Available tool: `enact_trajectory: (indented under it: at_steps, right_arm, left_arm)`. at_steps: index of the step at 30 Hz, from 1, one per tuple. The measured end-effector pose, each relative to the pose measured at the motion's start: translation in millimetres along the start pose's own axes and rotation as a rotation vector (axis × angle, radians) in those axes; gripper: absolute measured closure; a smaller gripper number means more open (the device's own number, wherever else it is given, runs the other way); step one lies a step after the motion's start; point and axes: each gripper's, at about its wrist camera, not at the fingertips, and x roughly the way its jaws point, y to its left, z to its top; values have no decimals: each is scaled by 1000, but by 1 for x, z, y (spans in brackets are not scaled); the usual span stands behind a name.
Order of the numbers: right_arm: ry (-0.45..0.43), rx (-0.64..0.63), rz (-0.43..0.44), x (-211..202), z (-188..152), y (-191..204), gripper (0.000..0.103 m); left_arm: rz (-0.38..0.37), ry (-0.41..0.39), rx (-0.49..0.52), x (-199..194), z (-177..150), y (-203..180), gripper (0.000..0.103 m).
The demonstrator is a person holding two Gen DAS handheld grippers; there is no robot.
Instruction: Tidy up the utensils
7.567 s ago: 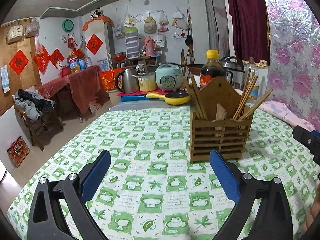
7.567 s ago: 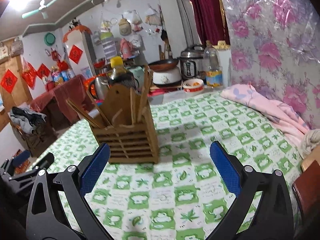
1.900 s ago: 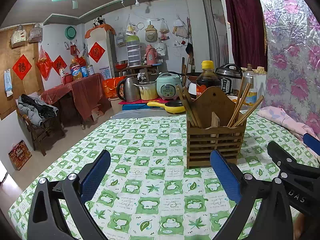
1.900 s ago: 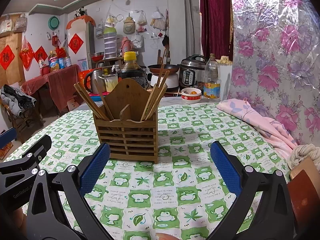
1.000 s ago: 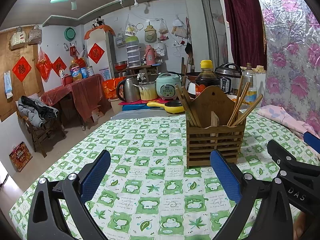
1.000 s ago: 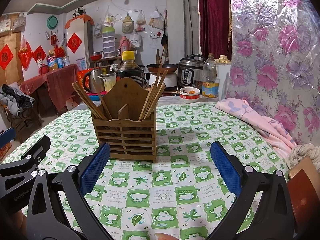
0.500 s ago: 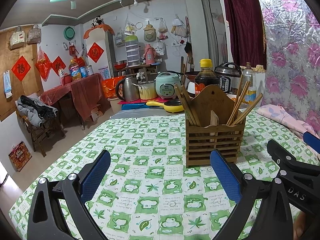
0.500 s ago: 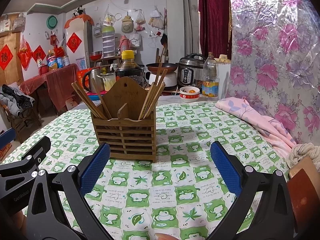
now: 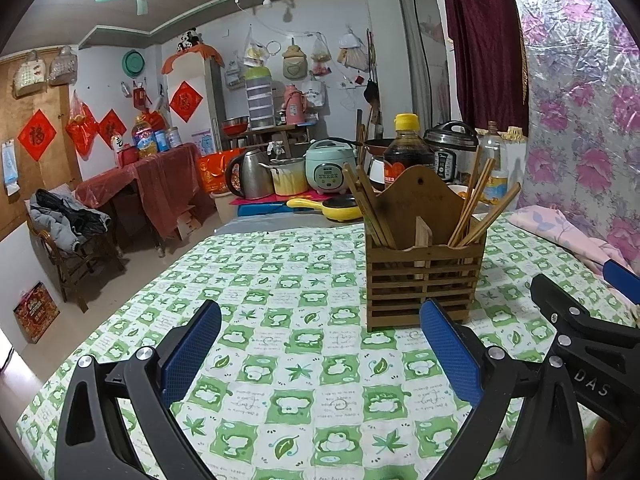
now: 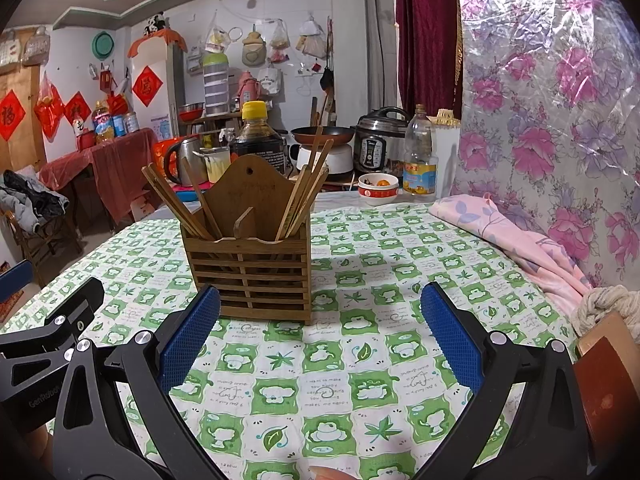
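On table point(image 9: 280, 360), green-checked cloth, largest item: all task things are borne here, with no loose utensils seen on the cloth.

Holder point(image 9: 424, 272), slatted wood, two compartments split by a divider: set upright toward the far right of the table. It lies ahead and right of the left gripper point(image 9: 320, 344), ahead and left of the right gripper point(image 10: 320, 332), roughly between the two. Neither is clearly nearer, judged from these views.

Both grippers: jaws spread wide, nothing held, hovering low over the cloth, well short of the holder.

Chopsticks point(image 9: 478, 212), right compartment, and chopsticks point(image 9: 366, 208), left compartment: long axes near upright, fanned outward, tips above the rim. A pull from above along that axis is judged the likely approach.

Pink cloth point(image 10: 500, 232): lying at the right edge, clear of the holder.

Sauce bottle point(image 10: 258, 136), kettle point(image 9: 250, 178), cookers: standing behind the table, out of the path. Nothing is seen between grippers and holder.
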Motion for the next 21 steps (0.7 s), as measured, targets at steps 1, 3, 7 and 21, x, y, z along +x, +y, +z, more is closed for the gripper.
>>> enact_trajectory:
  at_steps: [1, 3, 7, 21]
  right_arm:
    - [0, 0, 1, 0, 0, 0, 6]
    - [-1, 0, 0, 0, 0, 1, 6]
    - [0, -1, -1, 0, 0, 0, 6]
    - [-1, -1, 0, 0, 0, 0, 6]
  left_arm:
    - [1, -1, 0, 0, 0, 0, 5]
    - [-1, -1, -1, 0, 0, 0, 5]
    - [9, -8, 6, -1, -1, -1, 5]
    - [12, -1, 1, 1, -1, 0, 5]
